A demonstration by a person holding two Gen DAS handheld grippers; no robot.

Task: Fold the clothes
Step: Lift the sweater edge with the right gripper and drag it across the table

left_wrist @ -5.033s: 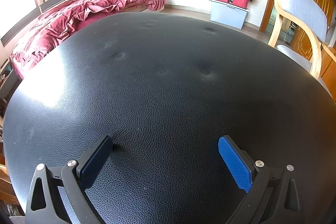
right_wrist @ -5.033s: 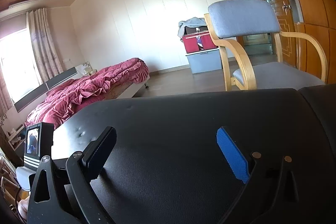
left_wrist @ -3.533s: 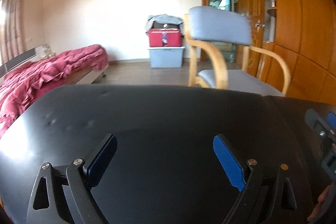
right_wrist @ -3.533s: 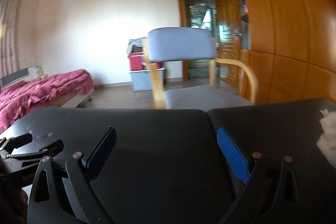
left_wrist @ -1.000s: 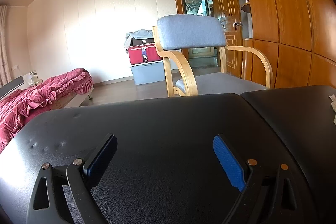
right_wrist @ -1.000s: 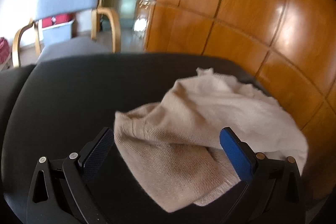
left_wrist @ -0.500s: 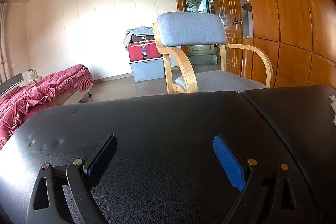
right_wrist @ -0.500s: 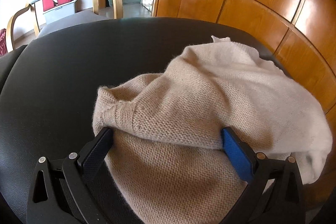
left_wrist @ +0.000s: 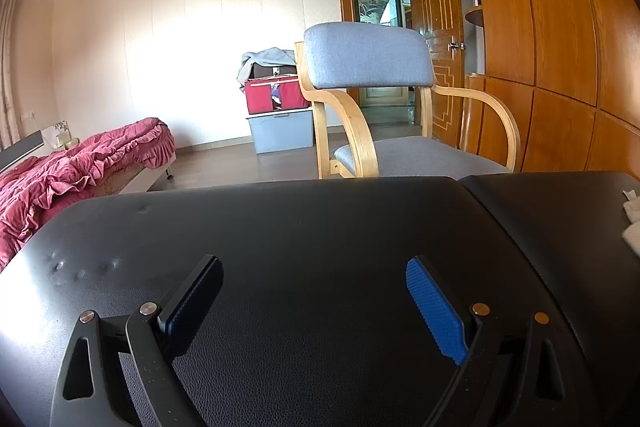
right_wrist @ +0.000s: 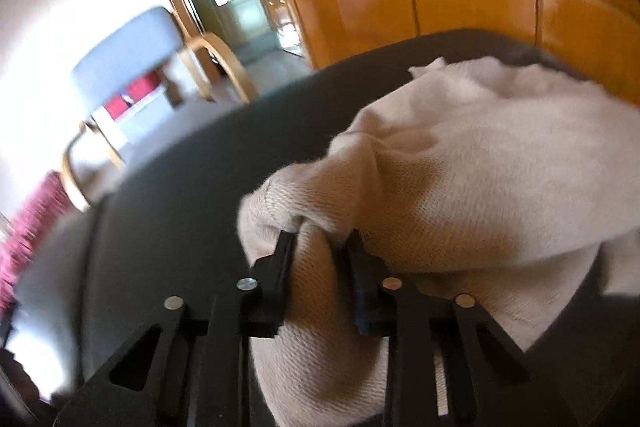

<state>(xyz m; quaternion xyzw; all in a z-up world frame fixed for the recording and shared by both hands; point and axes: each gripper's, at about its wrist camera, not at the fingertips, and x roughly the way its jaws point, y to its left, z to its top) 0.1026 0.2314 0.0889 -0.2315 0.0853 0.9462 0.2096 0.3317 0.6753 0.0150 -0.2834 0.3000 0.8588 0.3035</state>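
A cream knitted sweater (right_wrist: 472,163) lies bunched on the black leather surface (right_wrist: 172,211) by the wooden wall. My right gripper (right_wrist: 320,243) is closing on a fold of it, and both pads pinch the knit between them. The right wrist view is blurred and tilted. In the left wrist view my left gripper (left_wrist: 314,291) hangs open over the black leather surface (left_wrist: 320,227) with nothing between its fingers. A corner of the sweater (left_wrist: 632,219) shows at the right edge, well away from it.
A grey-cushioned wooden armchair (left_wrist: 380,107) stands just beyond the black surface. Orange wooden wall panels (left_wrist: 560,47) run along the right. A bed with a red quilt (left_wrist: 72,163) lies at the left. A red bag on a grey storage box (left_wrist: 280,119) sits by the far wall.
The right gripper has gone from wide open around the sweater to pinched on a fold of it, and its view has rolled. The left gripper has stayed put.
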